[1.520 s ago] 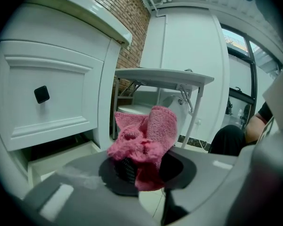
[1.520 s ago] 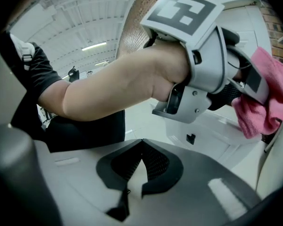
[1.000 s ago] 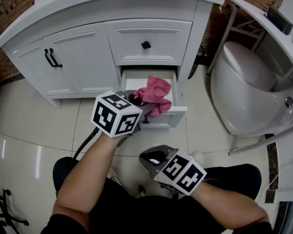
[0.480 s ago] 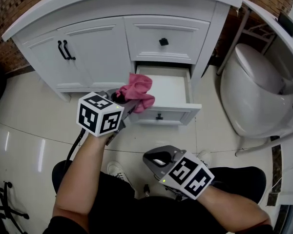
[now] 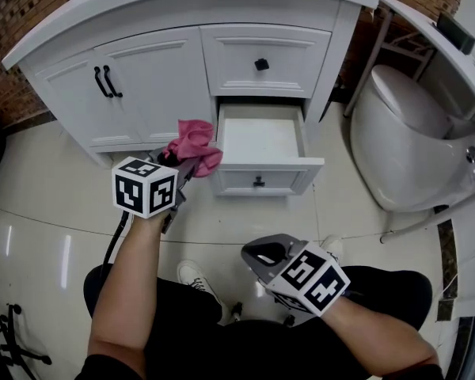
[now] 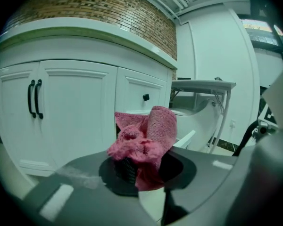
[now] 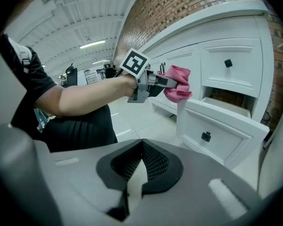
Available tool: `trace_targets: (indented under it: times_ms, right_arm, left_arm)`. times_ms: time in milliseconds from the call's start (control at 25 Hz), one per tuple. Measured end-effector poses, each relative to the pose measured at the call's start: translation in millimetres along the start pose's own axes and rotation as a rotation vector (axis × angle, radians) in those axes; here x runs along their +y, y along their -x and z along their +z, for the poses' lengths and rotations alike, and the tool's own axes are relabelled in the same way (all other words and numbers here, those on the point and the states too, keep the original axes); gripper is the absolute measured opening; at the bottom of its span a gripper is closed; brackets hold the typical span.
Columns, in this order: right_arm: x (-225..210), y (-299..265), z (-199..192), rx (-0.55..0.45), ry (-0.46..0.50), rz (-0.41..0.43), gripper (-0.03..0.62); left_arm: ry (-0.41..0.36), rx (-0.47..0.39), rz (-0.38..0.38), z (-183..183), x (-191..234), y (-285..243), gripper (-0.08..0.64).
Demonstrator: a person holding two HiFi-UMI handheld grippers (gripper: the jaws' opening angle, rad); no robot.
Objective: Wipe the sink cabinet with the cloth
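A pink cloth (image 5: 191, 146) (image 6: 144, 144) hangs bunched in my left gripper (image 5: 180, 167), which is shut on it just left of the open lower drawer (image 5: 261, 150). The cloth is outside the drawer, in front of the white sink cabinet (image 5: 150, 74). The right gripper view also shows the cloth (image 7: 177, 89) held beside the drawer's corner (image 7: 217, 131). My right gripper (image 5: 261, 256) (image 7: 137, 166) stays low over my lap, its jaws closed together with nothing between them.
The cabinet has double doors with black handles (image 5: 104, 81) and an upper drawer with a black knob (image 5: 261, 64). A white toilet (image 5: 404, 145) stands right of the cabinet. Glossy floor tiles (image 5: 55, 212) spread below, and a shoe (image 5: 194, 275) shows near my knees.
My left gripper has lifted the pink cloth out of the open drawer and carried it leftward, to the drawer's left side. The right gripper has hardly moved.
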State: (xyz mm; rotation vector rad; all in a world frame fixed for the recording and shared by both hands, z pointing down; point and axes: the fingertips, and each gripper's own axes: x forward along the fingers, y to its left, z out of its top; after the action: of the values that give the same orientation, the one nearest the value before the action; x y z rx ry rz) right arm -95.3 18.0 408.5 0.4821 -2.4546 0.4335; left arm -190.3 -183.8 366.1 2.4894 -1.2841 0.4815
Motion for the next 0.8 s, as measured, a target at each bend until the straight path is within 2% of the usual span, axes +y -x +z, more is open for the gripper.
trace_targets:
  times_ms: [200,480,640,800]
  right_arm:
    - [-5,2,-4,0.0,0.006,-0.033,0.006]
    - [-12,8,-8,-0.01,-0.014,-0.043,0.006]
    - [-21,17,-15,-0.022,-0.037,-0.057,0.006]
    - [-33,26,-34,-0.018,-0.083,-0.073,0.006]
  left_arm:
    - [0.032,-0.05,0.052,4,16,14,0.089]
    - [0.04,-0.067,0.052,8,15,17,0.089]
    - [0.013,-0.066,0.001,9,-12,10,0.089]
    - [-0.02,-0.059,-0.092,0,-65,-14,0.089]
